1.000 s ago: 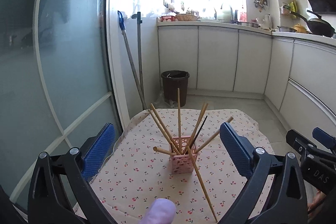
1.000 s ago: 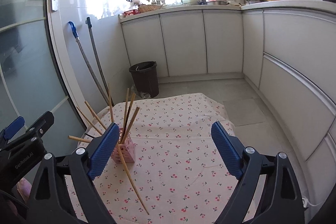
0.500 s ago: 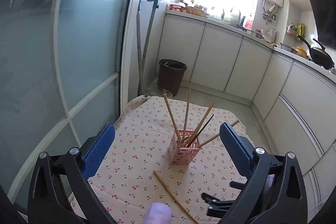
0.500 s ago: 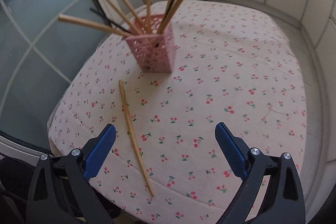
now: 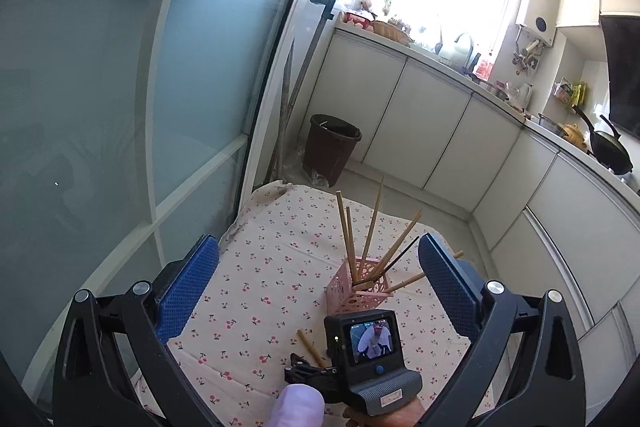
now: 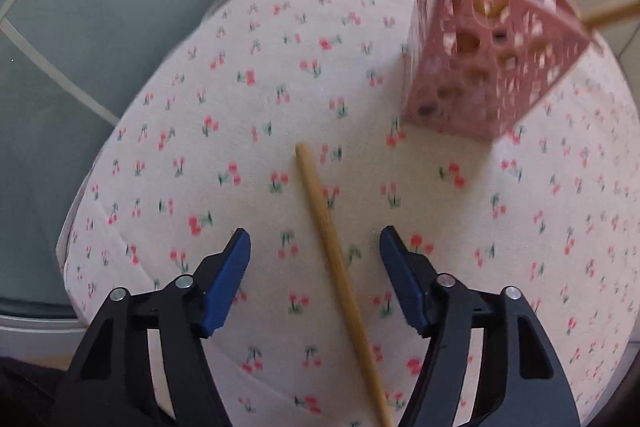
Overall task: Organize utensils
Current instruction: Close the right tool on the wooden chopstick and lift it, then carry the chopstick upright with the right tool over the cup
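Note:
A pink lattice holder (image 5: 357, 287) (image 6: 492, 67) full of several wooden chopsticks stands on the cherry-print tablecloth (image 5: 260, 267) (image 6: 248, 131). One loose wooden chopstick (image 6: 340, 267) (image 5: 310, 347) lies flat on the cloth in front of the holder. My right gripper (image 6: 315, 267) points steeply down over it, its blue jaws closing on either side of the stick with gaps left on both sides. In the left wrist view that right gripper's camera body (image 5: 370, 355) hides most of the stick. My left gripper (image 5: 318, 279) hovers wide open, holding nothing.
The table stands against a frosted glass door (image 5: 100, 107). A brown bin (image 5: 332, 149) and mop handles (image 5: 296, 95) stand beyond it, with white cabinets (image 5: 432, 131) along the back and right. A gloved fingertip (image 5: 298, 407) shows at the bottom edge.
My right gripper has dropped down over the loose chopstick and its jaws have narrowed around it. My left gripper has swung sideways and rolled, still wide open.

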A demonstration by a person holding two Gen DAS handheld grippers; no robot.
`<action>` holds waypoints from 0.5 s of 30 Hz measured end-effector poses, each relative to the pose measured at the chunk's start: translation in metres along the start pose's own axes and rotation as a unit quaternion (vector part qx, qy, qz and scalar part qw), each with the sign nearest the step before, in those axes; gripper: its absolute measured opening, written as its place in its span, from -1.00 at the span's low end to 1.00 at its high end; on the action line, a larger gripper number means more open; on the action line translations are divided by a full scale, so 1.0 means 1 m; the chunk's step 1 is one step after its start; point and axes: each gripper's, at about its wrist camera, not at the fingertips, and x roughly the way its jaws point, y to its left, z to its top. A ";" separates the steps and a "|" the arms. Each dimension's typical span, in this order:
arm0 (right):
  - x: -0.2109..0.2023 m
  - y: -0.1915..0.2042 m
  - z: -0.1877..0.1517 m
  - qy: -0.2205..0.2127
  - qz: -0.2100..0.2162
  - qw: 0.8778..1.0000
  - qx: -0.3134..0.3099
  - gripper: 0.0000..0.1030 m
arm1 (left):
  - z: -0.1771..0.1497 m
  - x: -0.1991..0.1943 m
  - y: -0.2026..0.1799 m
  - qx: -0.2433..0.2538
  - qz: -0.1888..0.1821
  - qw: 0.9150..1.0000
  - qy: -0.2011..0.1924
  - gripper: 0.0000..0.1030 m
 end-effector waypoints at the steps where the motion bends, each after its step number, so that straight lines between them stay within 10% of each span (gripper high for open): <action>1: 0.000 0.003 0.002 -0.005 -0.013 1.000 -0.006 -0.68 | 0.000 0.000 0.002 -0.005 0.000 1.000 0.000 0.86; 8: -0.018 0.001 -0.016 -0.027 -0.010 1.000 -0.011 -0.85 | 0.000 0.002 0.006 -0.017 0.000 1.000 0.011 0.86; 15: -0.120 -0.017 -0.051 -0.139 0.004 0.990 0.006 -0.85 | -0.005 0.004 -0.002 -0.007 0.009 1.000 0.029 0.86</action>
